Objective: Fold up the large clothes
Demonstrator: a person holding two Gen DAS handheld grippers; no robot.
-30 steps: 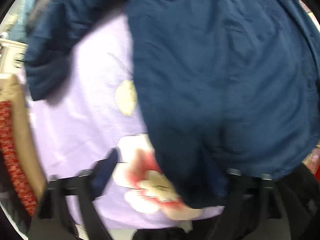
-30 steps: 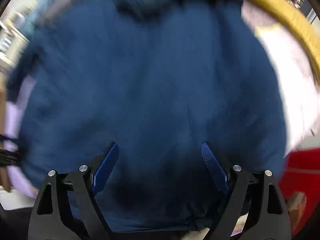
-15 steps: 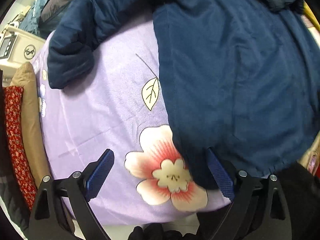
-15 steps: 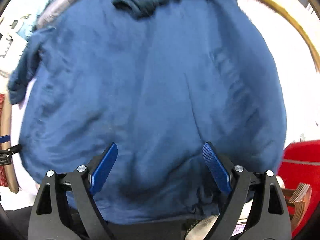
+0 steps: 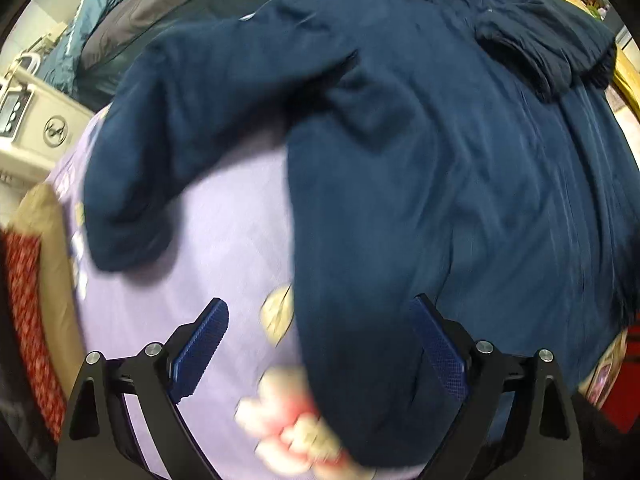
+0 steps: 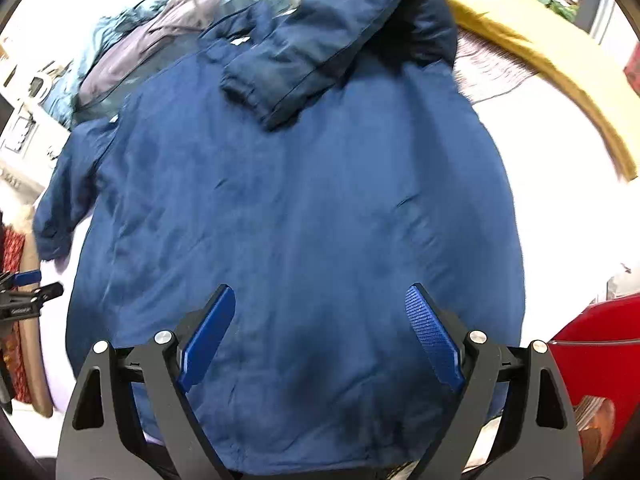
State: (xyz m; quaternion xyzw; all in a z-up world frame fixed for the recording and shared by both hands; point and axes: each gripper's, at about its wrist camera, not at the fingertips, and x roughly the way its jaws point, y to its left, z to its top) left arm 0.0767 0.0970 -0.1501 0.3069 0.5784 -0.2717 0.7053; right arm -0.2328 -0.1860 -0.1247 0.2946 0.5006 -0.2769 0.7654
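While the lilac bedsheet printed with pale flowers (image 5: 208,240) lies under everything, we see the big navy padded jacket with a hood (image 6: 304,208) spread flat on it, back up, hem toward us and hood at the far end. One sleeve (image 6: 320,52) is already laid across the upper back; the other sleeve (image 5: 168,148) trails out to the left over bare sheet. Beyond the jacket a heap of grey and teal garments (image 5: 132,28) waits, with a mustard-yellow cloth (image 6: 532,52) to the right.

We hold both tools above the hem: the left gripper (image 5: 320,344) over the jacket's left edge, the right gripper (image 6: 320,332) over the middle of the hem. Both stand wide, blue fingers (image 6: 434,340) well apart, with nothing pinched between them.

We judge the fold barely begun. The next move likely calls for the loose left sleeve to be brought over the back, or a firm pinch on the hem to carry it toward the hood.
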